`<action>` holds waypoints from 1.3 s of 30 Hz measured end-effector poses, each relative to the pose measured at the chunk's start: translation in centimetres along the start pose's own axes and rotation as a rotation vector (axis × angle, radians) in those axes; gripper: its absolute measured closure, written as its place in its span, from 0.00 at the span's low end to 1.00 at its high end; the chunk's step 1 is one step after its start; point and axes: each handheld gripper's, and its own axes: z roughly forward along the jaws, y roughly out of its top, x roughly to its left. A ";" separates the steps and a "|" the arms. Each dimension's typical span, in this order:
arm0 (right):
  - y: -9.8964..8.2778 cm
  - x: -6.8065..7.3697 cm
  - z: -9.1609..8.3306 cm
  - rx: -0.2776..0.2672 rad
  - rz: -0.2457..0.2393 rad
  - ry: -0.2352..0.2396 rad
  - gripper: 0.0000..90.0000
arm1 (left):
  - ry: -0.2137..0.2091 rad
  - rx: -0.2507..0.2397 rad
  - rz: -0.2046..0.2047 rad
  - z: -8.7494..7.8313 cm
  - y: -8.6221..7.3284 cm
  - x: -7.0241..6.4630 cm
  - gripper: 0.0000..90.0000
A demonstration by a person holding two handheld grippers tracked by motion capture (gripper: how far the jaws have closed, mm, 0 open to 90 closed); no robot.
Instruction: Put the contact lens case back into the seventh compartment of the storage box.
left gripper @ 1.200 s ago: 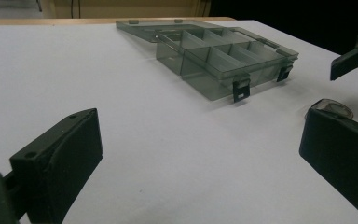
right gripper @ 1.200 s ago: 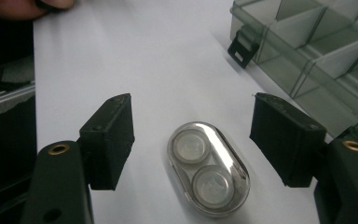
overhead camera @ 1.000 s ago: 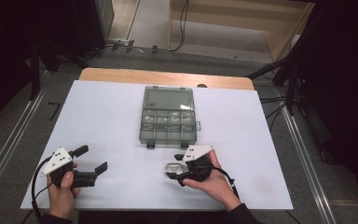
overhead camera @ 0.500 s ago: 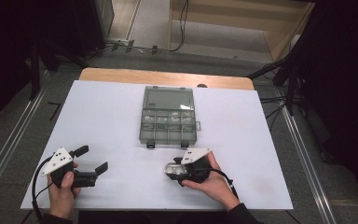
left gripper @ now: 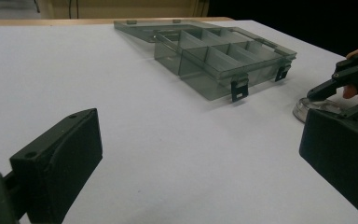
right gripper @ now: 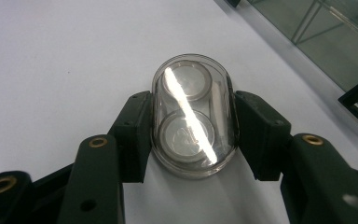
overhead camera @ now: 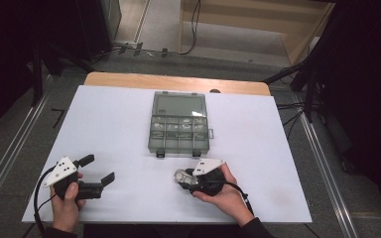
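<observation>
clear plastic case: small oval see-through case (right gripper: 194, 116) with two round silvery discs inside, one above the other; lay flat on the white table (overhead camera: 109, 124), near the front edge, just in front of the organiser box.
right hand-held gripper: right hand-held gripper (right gripper: 191, 135) sat low over the table with one jaw on each long side of the case; in the right gripper view both pads met the case walls, so it looked clamped on the case. Jaws had just been closing, with the case between them.
left hand-held gripper: left hand-held gripper (overhead camera: 93, 171) rested at the front left of the table, well apart from the case; jaws spread wide, nothing between them.
organiser box: grey translucent compartment box (overhead camera: 180, 125) mid table, lid folded back flat behind it, dividers exposed; small pale items seemed to lie in some rear cells, too small to name.
case vs box: apart, not touching; the case was outside every compartment.
done so far: box already open; grip on the case appeared just made.
left to do: judged as lifting the case, carrying it to the box and setting it in a cell; which cell could not be told. Case was not yet off the table as far as the views showed.
progress: early, pick stage.
</observation>
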 end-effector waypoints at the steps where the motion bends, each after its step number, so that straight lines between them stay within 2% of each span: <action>1: 0.0 0.0 0.0 -0.001 0.007 0.002 0.52 | 0.000 -0.001 0.002 0.0 0.0 0.0 0.00; 10: -0.1 -0.2 -0.4 -0.011 0.041 -0.002 0.52 | 0.010 -0.020 0.008 -0.3 0.0 -0.1 0.00; 16: 0.0 -0.2 -1.0 -0.033 0.062 -0.012 0.52 | 0.016 -0.023 0.033 -0.2 -0.1 -0.3 0.00; 23: 0.2 -0.5 -1.8 -0.068 0.098 -0.023 0.52 | 0.016 -0.033 0.032 0.0 -0.2 -0.4 0.00; 39: 1.2 -1.1 -2.6 -0.108 0.147 -0.048 0.52 | 0.018 -0.024 0.047 0.4 -0.2 -0.6 0.00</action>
